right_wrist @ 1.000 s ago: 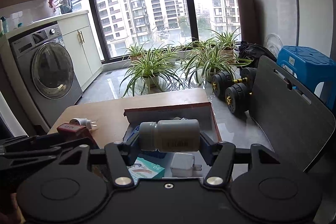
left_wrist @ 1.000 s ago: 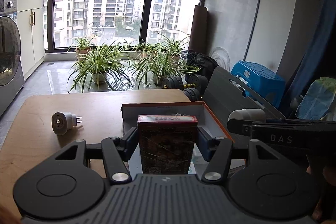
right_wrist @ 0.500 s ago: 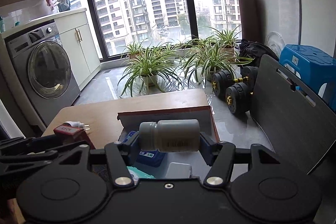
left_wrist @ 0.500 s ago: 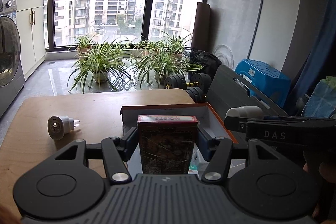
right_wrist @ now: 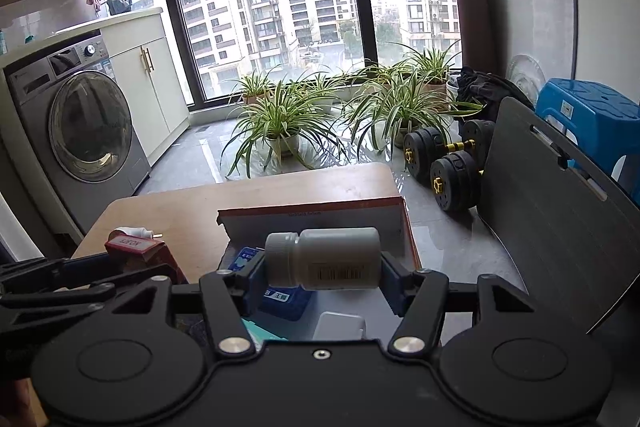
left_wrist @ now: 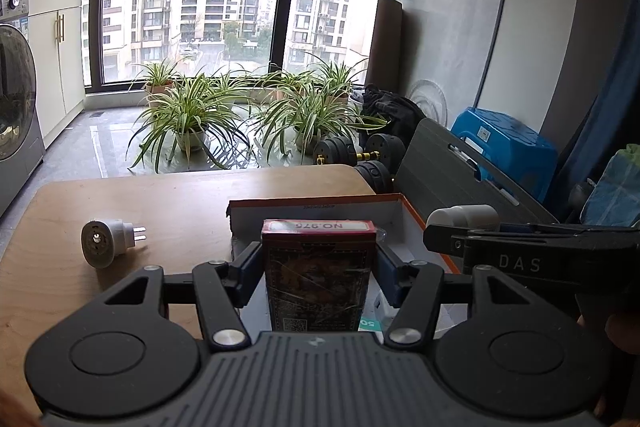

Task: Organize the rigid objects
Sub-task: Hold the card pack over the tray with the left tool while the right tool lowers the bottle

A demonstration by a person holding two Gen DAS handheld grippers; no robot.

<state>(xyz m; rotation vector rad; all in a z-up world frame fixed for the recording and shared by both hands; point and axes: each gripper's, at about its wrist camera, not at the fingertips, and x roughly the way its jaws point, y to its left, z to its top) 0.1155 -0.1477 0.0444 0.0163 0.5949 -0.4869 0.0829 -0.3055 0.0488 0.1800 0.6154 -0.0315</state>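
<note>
My left gripper [left_wrist: 319, 269] is shut on a red card box [left_wrist: 319, 275] marked NO.975 and holds it upright above the near left part of the open orange-edged box [left_wrist: 320, 213]. My right gripper [right_wrist: 322, 269] is shut on a white pill bottle [right_wrist: 324, 263], held sideways above the same box [right_wrist: 320, 223]. Inside the box lie a blue packet [right_wrist: 286, 301], a white charger [right_wrist: 338, 325] and a teal packet [right_wrist: 264, 331]. The right gripper [left_wrist: 532, 255] shows at the right of the left wrist view.
A white plug adapter [left_wrist: 106, 241] lies on the wooden table [left_wrist: 160, 203] left of the box. Beyond the table are potted plants [left_wrist: 192, 119], dumbbells [right_wrist: 448, 163], a grey board [right_wrist: 552, 223], a blue stool [right_wrist: 588, 119] and a washing machine [right_wrist: 80, 123].
Both grippers have risen and drawn back a little with their objects still held. The box's contents sit lower in the right wrist view. The adapter has not moved.
</note>
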